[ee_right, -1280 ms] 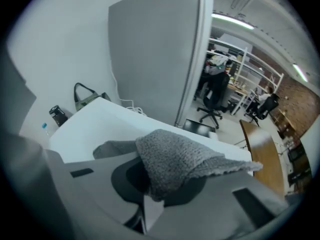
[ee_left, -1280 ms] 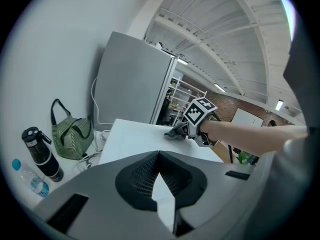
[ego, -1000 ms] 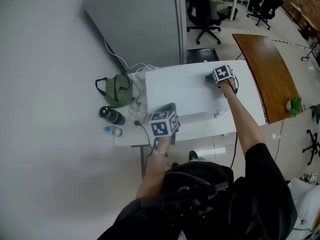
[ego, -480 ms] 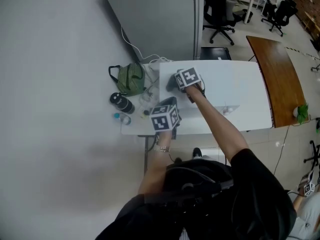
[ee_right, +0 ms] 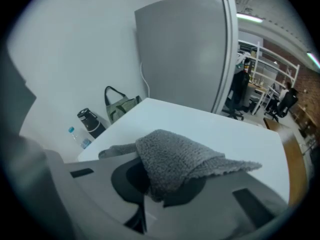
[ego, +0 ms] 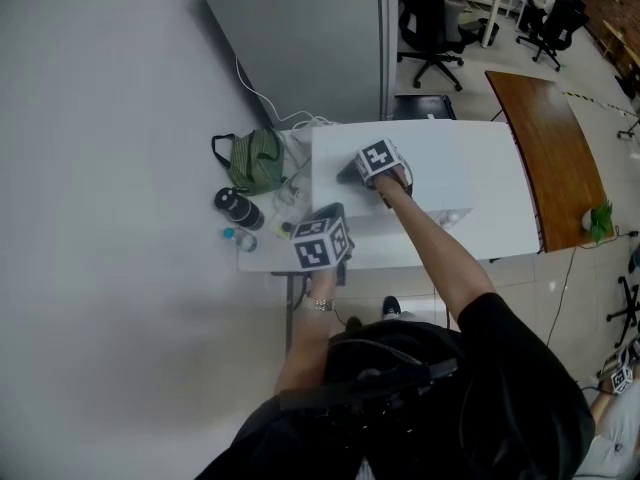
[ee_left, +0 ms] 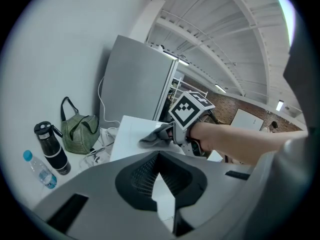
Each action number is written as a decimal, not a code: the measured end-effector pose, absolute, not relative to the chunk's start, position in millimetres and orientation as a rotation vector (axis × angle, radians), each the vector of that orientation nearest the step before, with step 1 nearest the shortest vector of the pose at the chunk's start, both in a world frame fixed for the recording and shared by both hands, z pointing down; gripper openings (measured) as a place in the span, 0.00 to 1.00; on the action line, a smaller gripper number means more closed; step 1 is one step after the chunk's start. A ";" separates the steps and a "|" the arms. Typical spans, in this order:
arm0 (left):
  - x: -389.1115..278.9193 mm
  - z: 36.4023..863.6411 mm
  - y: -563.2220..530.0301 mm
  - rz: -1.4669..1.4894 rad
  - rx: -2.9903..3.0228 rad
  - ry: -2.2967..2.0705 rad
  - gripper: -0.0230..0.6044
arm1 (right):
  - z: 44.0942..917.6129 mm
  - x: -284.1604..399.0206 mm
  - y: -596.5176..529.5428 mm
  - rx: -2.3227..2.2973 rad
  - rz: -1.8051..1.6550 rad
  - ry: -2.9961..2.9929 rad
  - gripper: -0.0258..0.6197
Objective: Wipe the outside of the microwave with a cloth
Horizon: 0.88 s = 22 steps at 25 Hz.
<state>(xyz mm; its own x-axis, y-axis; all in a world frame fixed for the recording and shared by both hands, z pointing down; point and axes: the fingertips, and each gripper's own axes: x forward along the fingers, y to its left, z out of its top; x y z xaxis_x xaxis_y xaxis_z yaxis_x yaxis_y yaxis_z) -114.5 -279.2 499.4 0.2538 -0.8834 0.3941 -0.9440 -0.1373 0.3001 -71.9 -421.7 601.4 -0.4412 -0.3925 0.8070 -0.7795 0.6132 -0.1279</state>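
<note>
Cloth [ee_right: 175, 159], grey and folded, is clamped in my right tool [ee_right: 152, 196] and rests on the white microwave [ego: 450, 158] top, near its left end. My left tool [ee_left: 162, 184] has its jaws together on nothing, above the surface [ego: 500, 236] just in front of the microwave.

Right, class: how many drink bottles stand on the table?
2: a black flask beside the green bag, and a small blue-capped water bottle next to it.
</note>
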 end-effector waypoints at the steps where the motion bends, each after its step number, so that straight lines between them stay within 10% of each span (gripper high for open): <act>1: -107.0 500.0 -281.4 0.169 2.060 -1.639 0.02 | 602.1 -50.6 -428.1 0.952 0.652 -2.051 0.08; 14: -26.7 495.0 -304.4 0.193 2.193 -1.452 0.03 | 598.9 213.5 -443.1 1.372 0.811 -1.804 0.08; 22: -98.6 489.2 -299.4 0.143 2.078 -1.621 0.03 | 550.6 26.1 -418.6 1.053 0.739 -2.164 0.08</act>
